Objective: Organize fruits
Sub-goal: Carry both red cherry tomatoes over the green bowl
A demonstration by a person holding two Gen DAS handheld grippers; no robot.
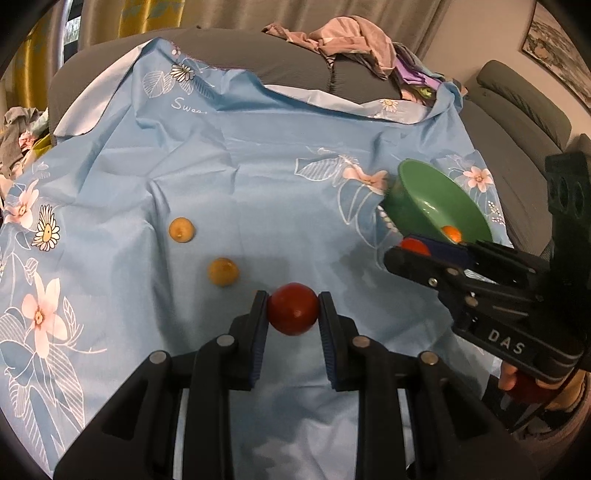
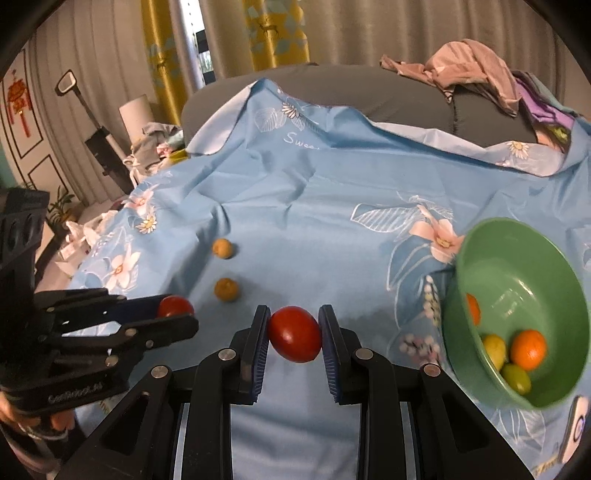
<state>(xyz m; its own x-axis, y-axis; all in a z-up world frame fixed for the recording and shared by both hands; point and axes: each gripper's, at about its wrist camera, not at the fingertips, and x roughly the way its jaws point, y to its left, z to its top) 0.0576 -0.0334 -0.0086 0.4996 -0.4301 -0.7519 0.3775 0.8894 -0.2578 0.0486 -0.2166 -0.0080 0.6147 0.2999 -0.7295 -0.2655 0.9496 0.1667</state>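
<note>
Blue floral sheet [image 1: 229, 177] left of the green bowl [image 2: 517, 280]: each hand-held gripper, left [image 1: 293, 309] and right [image 2: 294, 334], clamps a smooth, soft, light red tomato [image 1: 293, 308] mid-body; the other tomato [image 2: 294, 334] looks equally bruisable.

1. The cloth [image 1: 229, 155] is coloured pale blue and is printed with pink-and-white flowers, white daisies with yellow centres, white outlined leaves and white lettering.
2. A dark red fruit [image 1: 293, 309] is seen between black fingers with blue pads [image 1: 259, 325].
3. A second red fruit [image 2: 294, 334] is shown likewise in the right wrist view.
4. Two tan-yellow fruits [image 1: 181, 229] [image 1: 223, 272] are seen on the cloth.
5. The bowl [image 2: 517, 266] is coloured green; orange and yellow-green fruits [image 2: 528, 349] are contained in it.
6. The curtains [image 2: 275, 33] are patterned in yellow and pale blue.
7. The sofa [image 1: 288, 74] is grey.
</note>
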